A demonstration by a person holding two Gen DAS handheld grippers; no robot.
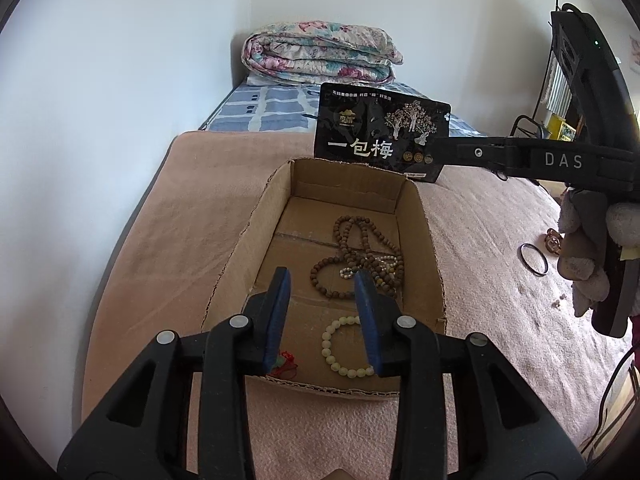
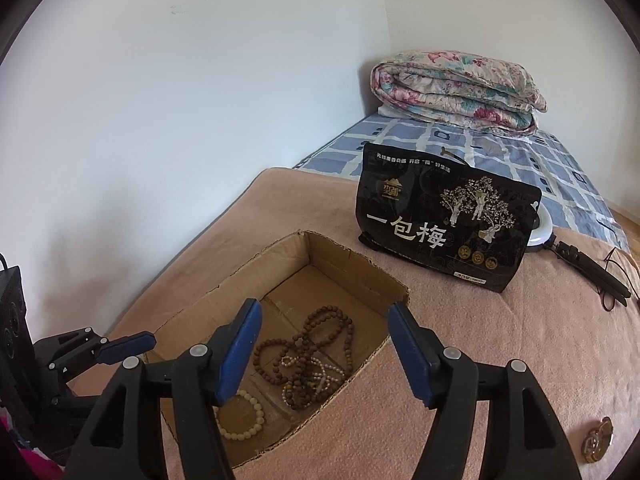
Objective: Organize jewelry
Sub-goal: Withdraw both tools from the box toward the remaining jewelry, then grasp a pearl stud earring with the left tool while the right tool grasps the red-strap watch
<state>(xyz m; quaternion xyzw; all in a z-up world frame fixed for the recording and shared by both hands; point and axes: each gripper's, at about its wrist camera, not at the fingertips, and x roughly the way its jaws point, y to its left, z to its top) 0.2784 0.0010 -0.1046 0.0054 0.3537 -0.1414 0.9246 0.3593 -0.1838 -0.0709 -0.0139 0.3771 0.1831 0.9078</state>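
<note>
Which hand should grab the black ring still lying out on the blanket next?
Right, probably. The black ring lies on the blanket right of the cardboard box, just under the right gripper, which is open and empty. The left gripper hangs over the box.

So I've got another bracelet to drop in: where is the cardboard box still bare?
The cardboard box has bare floor at its far end, by the black pouch, and along its left wall. The brown bead necklace crowds the middle right; the pale bead bracelet fills the near right corner.
</note>
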